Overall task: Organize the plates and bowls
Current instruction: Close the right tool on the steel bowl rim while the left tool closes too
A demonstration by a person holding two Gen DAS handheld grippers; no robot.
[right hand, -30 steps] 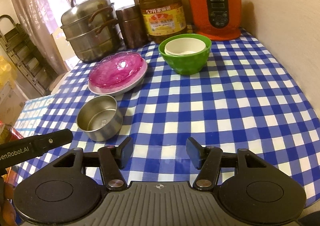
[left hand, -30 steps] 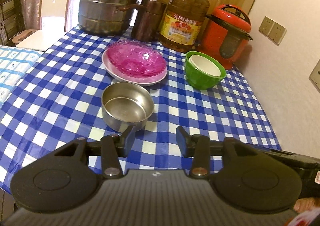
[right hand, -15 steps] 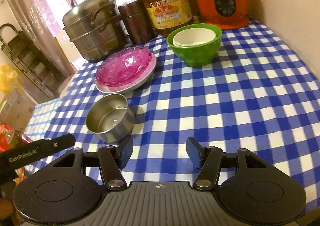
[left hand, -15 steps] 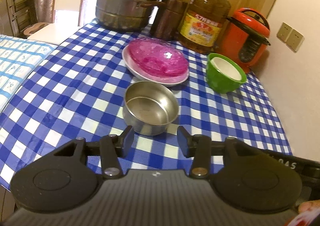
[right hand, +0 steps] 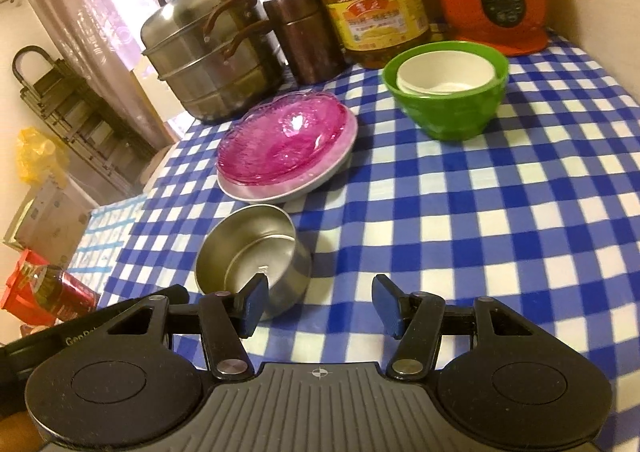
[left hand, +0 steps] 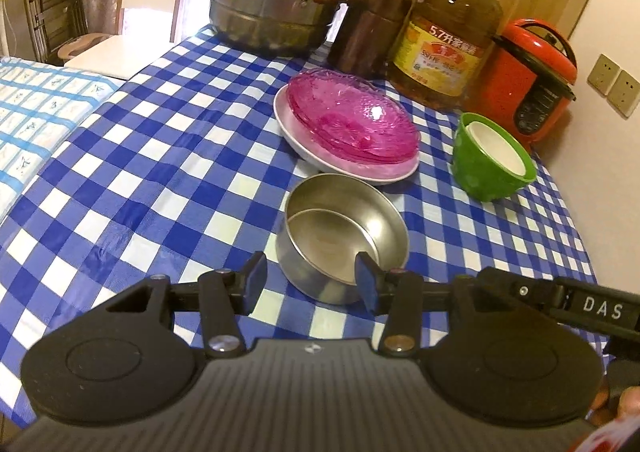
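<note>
A steel bowl (left hand: 344, 230) (right hand: 256, 252) stands empty on the blue checked tablecloth, just in front of both grippers. My left gripper (left hand: 310, 278) is open, its right finger overlapping the bowl's near rim, not pressing on it. My right gripper (right hand: 320, 304) is open over the cloth, its left finger in front of the bowl's near right side. Behind the bowl a stack of pink glass plates (left hand: 352, 120) (right hand: 284, 140) lies on a white plate (left hand: 380, 172) (right hand: 332, 168). A green bowl (left hand: 488, 164) (right hand: 452, 108) holding white bowls stands to the right.
Along the back stand a steel steamer pot (left hand: 276, 4) (right hand: 212, 56), a brown canister (left hand: 368, 28) (right hand: 304, 40), a large oil bottle (left hand: 448, 36) (right hand: 372, 4) and a red rice cooker (left hand: 528, 84) (right hand: 492, 0). A wall lies right, a chair (left hand: 148, 12) back left.
Both grippers have moved forward and down toward the steel bowl, which now looks larger and reaches their fingertips. The dishes themselves have not moved.
</note>
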